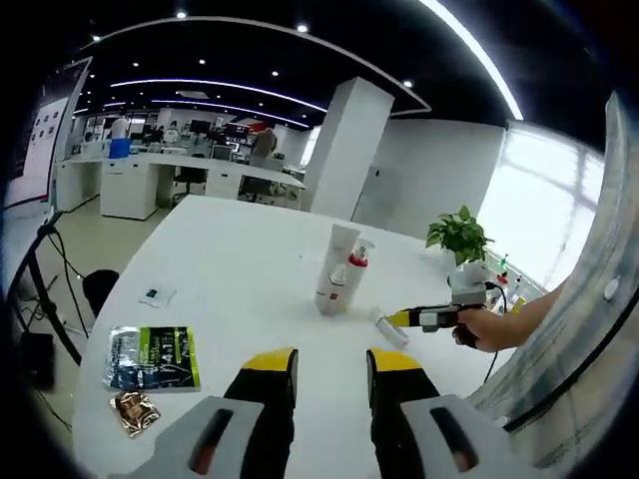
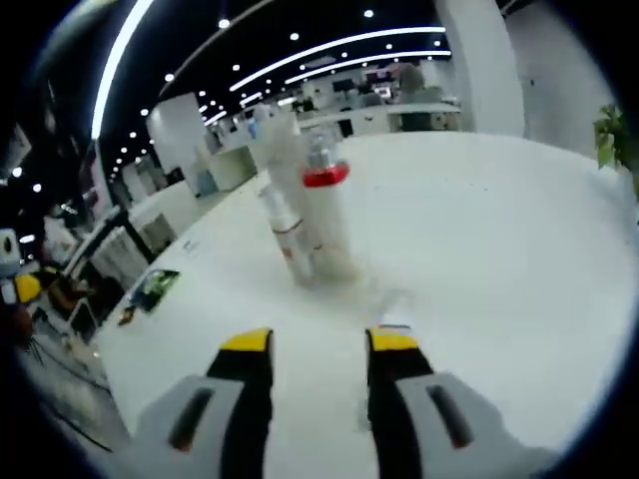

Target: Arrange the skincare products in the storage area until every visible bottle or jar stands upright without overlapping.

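Upright bottles point(image 2: 305, 215) ahead of right hand-held gripper point(image 2: 321, 341), jaws apart

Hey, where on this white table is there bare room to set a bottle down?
Bare table lies between the standing bottles and the foil packets, and behind the bottles. It is crowded where the right gripper reaches a small lying tube.

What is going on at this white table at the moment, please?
A person holds a gripper in each hand over a white table. A few bottles stand upright, close together, mid-table. A small tube lies flat beside them, and the right gripper, held in a hand, reaches toward it with nothing in its open jaws. The left gripper hangs back, open and empty. Some packets lie near the table edge.
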`<state>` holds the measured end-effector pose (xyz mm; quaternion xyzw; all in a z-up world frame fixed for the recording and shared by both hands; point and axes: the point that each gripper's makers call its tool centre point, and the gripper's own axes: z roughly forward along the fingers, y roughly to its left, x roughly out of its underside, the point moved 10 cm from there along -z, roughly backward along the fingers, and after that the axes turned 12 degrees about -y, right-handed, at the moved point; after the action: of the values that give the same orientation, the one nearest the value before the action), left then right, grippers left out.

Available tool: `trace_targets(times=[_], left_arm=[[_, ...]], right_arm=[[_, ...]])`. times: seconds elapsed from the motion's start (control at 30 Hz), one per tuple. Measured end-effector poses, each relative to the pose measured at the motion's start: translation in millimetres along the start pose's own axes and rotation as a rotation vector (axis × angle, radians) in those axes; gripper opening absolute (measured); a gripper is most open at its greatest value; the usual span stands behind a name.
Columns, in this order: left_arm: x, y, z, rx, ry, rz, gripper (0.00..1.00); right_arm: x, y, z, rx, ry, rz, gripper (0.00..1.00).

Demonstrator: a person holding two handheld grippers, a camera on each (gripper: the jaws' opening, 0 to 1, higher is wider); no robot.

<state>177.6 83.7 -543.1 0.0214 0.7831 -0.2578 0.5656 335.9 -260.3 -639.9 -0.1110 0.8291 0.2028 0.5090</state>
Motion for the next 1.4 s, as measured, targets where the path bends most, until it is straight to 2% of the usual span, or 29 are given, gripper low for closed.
trace_targets(times=[0.13, 0.27, 0.57, 0.6, 0.8, 1.0, 1.17, 1.2, 1.27, 1.4], left_arm=[[-2.2, -1.1, 11.8, 0.042, 0.027, 0.019, 0.28], [-6.1, -1.7, 18.7, 0.068, 0.027, 0.028, 0.28], [-17.7, 3.8, 29.9, 0.093, 0.043, 0.062, 0.28], [-19.1, 4.0, 30.9, 0.094, 0.040, 0.063, 0.28], [-19.7, 2.5, 34.7, 0.109, 0.051, 0.077, 0.28], [-22.5, 6.3, 28.1, 0.080, 0.038, 0.066, 0.28], [-16.6, 3.2, 22.4, 0.070, 0.048, 0.057, 0.28], [-15.6, 2.4, 21.2, 0.070, 0.049, 0.055, 0.28], [-12.4, 1.8, 18.0, 0.065, 0.054, 0.044, 0.28], [-9.8, 1.5, 12.6, 0.055, 0.059, 0.035, 0.28]], right_arm=[[10.1, -18.5, -14.4, 0.101, 0.043, 0.025, 0.32], [10.4, -25.9, -17.7, 0.117, 0.071, -0.014, 0.32], [11.0, -28.2, 3.7, 0.091, 0.124, -0.022, 0.33], [12.0, -27.5, 7.4, 0.094, 0.148, -0.016, 0.33], [16.4, -25.7, 14.2, 0.126, 0.172, -0.021, 0.33], [21.2, -26.5, 19.0, 0.111, 0.209, -0.047, 0.31], [25.3, -25.8, 24.1, 0.089, 0.261, -0.115, 0.29], [22.5, -23.9, 25.8, 0.072, 0.250, -0.172, 0.29], [23.0, -23.7, 26.8, 0.077, 0.278, -0.214, 0.27], [21.7, -23.2, 26.6, 0.070, 0.285, -0.230, 0.23]])
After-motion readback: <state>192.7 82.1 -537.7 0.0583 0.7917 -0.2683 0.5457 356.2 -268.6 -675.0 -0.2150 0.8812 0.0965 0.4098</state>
